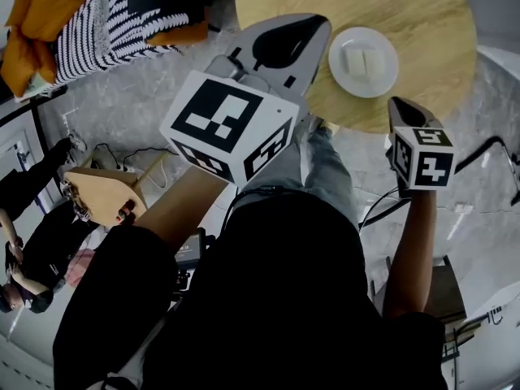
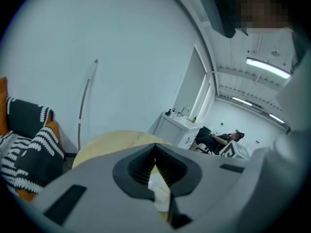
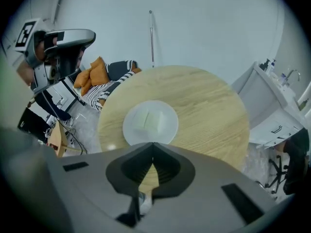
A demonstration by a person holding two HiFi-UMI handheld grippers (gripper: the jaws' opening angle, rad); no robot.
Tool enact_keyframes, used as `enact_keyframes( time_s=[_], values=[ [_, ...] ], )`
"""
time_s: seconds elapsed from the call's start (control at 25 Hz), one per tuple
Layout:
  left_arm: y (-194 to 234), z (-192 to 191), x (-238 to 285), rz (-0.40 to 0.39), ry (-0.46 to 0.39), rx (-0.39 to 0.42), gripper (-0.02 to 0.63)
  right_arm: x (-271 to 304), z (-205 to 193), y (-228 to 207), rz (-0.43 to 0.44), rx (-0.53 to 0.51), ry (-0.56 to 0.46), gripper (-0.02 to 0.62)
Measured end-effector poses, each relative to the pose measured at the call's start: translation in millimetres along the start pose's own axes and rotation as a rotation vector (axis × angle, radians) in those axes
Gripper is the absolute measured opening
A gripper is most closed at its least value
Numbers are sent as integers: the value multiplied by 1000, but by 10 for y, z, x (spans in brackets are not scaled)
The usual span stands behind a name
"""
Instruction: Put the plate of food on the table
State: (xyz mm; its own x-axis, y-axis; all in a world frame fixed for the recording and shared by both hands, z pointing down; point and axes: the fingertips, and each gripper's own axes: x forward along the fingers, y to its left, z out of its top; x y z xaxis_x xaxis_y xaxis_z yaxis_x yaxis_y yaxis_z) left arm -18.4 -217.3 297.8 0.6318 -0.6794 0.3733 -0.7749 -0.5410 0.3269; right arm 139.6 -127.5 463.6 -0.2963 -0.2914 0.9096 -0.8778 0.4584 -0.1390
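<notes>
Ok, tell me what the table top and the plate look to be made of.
Table top: wood or a wood-look laminate, matte, judging by the pale streaked grain. Plate: probably glazed ceramic, possibly plastic; it is plain white and smooth.

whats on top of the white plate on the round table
Two pale, blocky pieces of food lie side by side on the white plate, which rests on the round wooden table. The plate surface beneath them is covered and cannot be seen.

No words, numbers or brands could be read; the big marker cube (image 1: 231,124) and the small marker cube (image 1: 422,157) at its three o'clock bore only black-and-white squares.
</notes>
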Motion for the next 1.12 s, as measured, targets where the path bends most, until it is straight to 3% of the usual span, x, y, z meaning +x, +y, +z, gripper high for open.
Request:
enact_keyframes(
  time_s=[0.4, 0.6, 1.12],
  values=[
    [-250, 571, -250, -2, -85, 96, 8, -874, 708, 66, -22, -19, -284, 9],
    [-373, 843, -388, -13, -135, 150, 8, -1350, 1084, 212, 12, -8, -451, 9],
    [-923, 1268, -618, -74, -220, 230, 8, -2319, 1334, 238, 53, 42, -746, 9]
  ],
)
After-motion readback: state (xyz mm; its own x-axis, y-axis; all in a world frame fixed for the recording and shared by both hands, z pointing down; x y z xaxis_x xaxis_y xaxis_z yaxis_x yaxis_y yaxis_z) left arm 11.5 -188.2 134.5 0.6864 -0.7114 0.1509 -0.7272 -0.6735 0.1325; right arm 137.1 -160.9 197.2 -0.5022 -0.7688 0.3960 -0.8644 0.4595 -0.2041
